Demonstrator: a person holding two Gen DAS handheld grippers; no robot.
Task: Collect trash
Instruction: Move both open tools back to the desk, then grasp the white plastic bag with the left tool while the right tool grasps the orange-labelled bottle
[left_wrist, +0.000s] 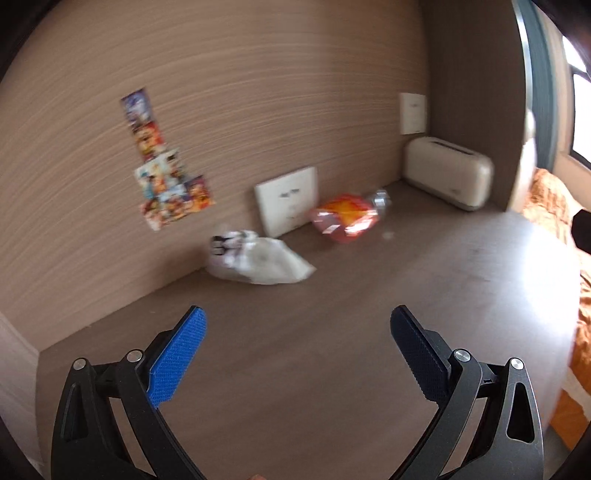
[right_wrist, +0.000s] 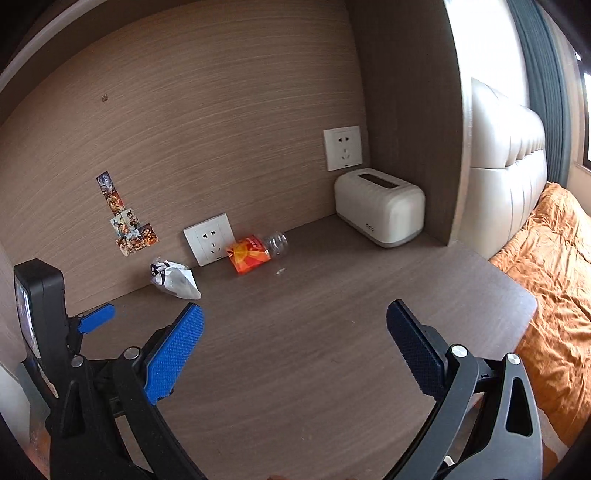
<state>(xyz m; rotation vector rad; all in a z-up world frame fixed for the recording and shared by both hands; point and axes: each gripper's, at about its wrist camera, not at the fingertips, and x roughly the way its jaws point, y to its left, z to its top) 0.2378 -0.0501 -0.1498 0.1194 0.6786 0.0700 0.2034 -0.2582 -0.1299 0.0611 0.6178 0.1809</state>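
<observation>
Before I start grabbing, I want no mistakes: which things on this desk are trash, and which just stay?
Trash:
white wrapper
orange packet
plastic bottle
crumb

Stays:
tissue box
stickers
wall sockets

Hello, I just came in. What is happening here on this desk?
A person is collecting trash with two tools. The left hand-held gripper and the right hand-held gripper are both open and empty above the desk. A white wrapper and an orange-labelled bottle lie untouched by the back wall.
</observation>
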